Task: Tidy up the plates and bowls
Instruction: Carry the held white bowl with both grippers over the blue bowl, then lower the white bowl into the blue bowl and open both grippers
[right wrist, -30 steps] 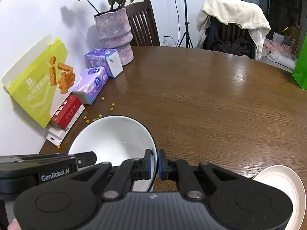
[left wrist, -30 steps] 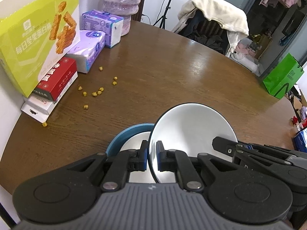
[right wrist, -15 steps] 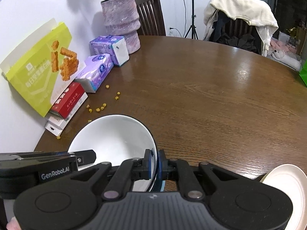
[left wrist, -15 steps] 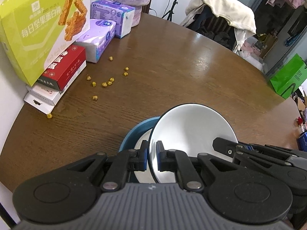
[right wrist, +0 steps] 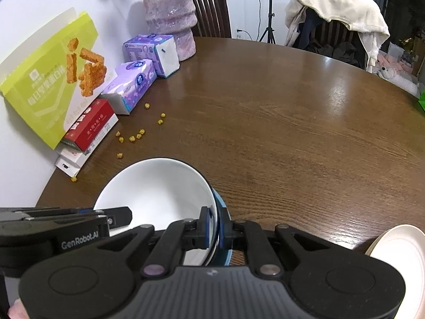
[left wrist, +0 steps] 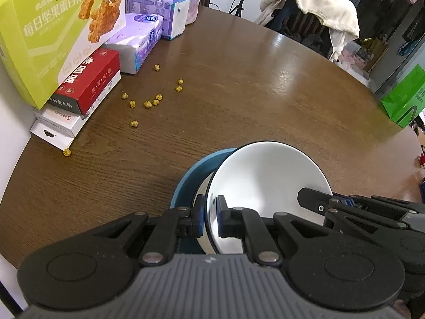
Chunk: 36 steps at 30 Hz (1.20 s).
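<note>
A white bowl (left wrist: pixel 265 175) (right wrist: pixel 156 188) with a dark rim hangs between both grippers, just over a blue bowl (left wrist: pixel 194 172) (right wrist: pixel 221 204) that sits on the round wooden table (left wrist: pixel 239 93). My left gripper (left wrist: pixel 210 216) is shut on the white bowl's near-left rim. My right gripper (right wrist: pixel 214 232) is shut on its right rim and shows in the left wrist view as a black arm at lower right. The white bowl hides most of the blue one. A cream plate (right wrist: pixel 395 263) lies at the right edge of the right wrist view.
Along the left wall stand a lime snack box (right wrist: pixel 47 85), a red box (left wrist: pixel 87 85) on a white one, two purple tissue packs (right wrist: pixel 132 85) and a pink vase (right wrist: pixel 170 16). Yellow crumbs (left wrist: pixel 148 101) are scattered beside them. Chairs with clothes stand beyond the table.
Both grippers have sunk with the white bowl toward the blue bowl. The boxes and crumbs sit higher and larger in both views.
</note>
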Each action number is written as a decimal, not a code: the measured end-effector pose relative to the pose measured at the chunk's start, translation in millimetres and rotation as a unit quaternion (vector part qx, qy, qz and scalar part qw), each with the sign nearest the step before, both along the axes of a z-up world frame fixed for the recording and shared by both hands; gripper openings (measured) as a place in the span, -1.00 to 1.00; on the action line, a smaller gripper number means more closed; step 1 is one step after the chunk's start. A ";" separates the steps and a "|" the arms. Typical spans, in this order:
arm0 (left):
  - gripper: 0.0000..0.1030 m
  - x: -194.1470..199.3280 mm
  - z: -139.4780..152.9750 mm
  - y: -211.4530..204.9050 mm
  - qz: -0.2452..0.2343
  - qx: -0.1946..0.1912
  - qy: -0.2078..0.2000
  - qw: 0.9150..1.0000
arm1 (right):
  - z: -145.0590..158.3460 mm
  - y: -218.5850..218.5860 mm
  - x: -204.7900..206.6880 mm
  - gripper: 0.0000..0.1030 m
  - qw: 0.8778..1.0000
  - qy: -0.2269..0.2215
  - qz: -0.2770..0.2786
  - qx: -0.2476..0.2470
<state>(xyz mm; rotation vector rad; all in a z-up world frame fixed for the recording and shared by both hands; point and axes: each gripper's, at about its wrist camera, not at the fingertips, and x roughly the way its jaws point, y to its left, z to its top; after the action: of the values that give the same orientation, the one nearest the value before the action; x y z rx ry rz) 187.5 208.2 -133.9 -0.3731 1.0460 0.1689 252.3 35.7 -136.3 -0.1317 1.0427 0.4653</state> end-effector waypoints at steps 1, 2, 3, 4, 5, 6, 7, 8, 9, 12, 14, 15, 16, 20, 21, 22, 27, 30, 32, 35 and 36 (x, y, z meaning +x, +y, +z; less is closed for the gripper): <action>-0.82 0.1 -1.2 -0.2 0.000 0.000 0.001 1.000 | -1.5 0.4 -0.1 -0.86 1.000 0.000 0.000 -0.001; -0.82 0.5 -2.5 -0.2 -0.001 0.001 0.002 1.000 | -3.0 1.4 0.0 -0.86 1.000 0.000 0.001 -0.003; -0.82 0.9 -3.4 -0.2 -0.001 0.001 0.003 1.000 | -4.3 1.9 -0.1 -0.86 1.000 -0.001 0.001 -0.004; -0.82 1.2 -4.3 0.0 -0.001 0.001 0.003 1.000 | -5.4 2.5 0.0 -0.86 1.000 -0.001 0.002 -0.005; -0.82 1.3 -4.9 -0.5 -0.001 0.002 0.004 1.000 | -6.5 2.5 0.2 -0.86 1.000 -0.001 0.002 -0.006; -0.82 1.5 -5.6 -1.0 -0.002 0.002 0.004 1.000 | -7.1 2.6 0.2 -0.86 1.000 -0.001 0.002 -0.007; -0.82 1.9 -6.1 -1.2 -0.002 0.004 0.005 1.000 | -7.8 2.5 0.1 -0.86 1.000 -0.001 0.002 -0.008; -0.82 1.9 -6.7 -1.4 -0.003 0.005 0.005 1.000 | -8.9 2.9 0.2 -0.86 1.000 0.000 0.002 -0.009; -0.82 1.9 -7.2 -1.1 -0.003 0.005 0.004 1.000 | -9.6 2.9 0.1 -0.86 1.000 -0.001 0.002 -0.010; -0.82 1.7 -7.7 -1.2 -0.002 0.006 0.003 1.000 | -11.1 5.0 -1.2 -0.86 1.000 -0.005 0.004 -0.013; -0.82 1.6 -7.8 -1.7 -0.003 0.007 0.002 1.000 | -11.9 5.5 -1.3 -0.86 1.000 -0.006 0.005 -0.013; -0.82 1.3 -7.4 -2.0 -0.003 0.007 0.002 1.000 | -12.0 5.6 -1.4 -0.86 1.000 -0.006 0.005 -0.013; -0.82 1.3 -7.6 -1.8 -0.003 0.006 0.002 1.000 | -12.0 5.6 -1.6 -0.86 1.000 -0.007 0.005 -0.013; -0.82 1.0 -7.5 -2.4 -0.005 0.008 0.002 1.000 | -12.1 4.1 -2.5 -0.86 1.000 -0.009 0.005 -0.011; -0.82 0.8 -7.6 -2.3 -0.005 0.008 0.002 1.000 | -12.1 4.1 -2.2 -0.86 1.000 -0.009 0.005 -0.011; -0.81 0.7 -8.0 -2.3 -0.005 0.007 0.002 1.000 | -12.0 3.8 -2.1 -0.86 1.000 -0.008 0.005 -0.011; -0.81 -0.3 -9.7 -1.4 -0.006 0.002 0.003 1.000 | -11.7 2.1 -2.0 -0.83 1.000 -0.007 0.004 -0.004; -0.81 -0.2 -9.9 -1.7 -0.004 0.001 0.002 1.000 | -11.6 1.0 -1.6 -0.83 1.000 -0.007 0.005 -0.002; -0.81 -0.5 -10.0 -2.3 -0.005 0.002 0.002 1.000 | -11.9 0.8 -1.5 -0.83 1.000 -0.008 0.007 -0.001; -0.81 -0.4 -10.2 -1.7 -0.004 0.001 0.002 1.000 | -11.9 0.9 -1.2 -0.85 1.000 -0.009 0.010 -0.001; -0.81 -0.5 -10.2 -1.4 -0.003 -0.001 0.002 1.000 | -11.8 0.8 -1.0 -0.85 1.000 -0.008 0.011 -0.001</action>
<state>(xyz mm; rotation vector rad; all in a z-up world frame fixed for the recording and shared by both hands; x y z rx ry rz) 187.0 206.8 -144.1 -0.3704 1.0515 0.1633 251.3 36.5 -148.1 -0.1485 1.0262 0.4825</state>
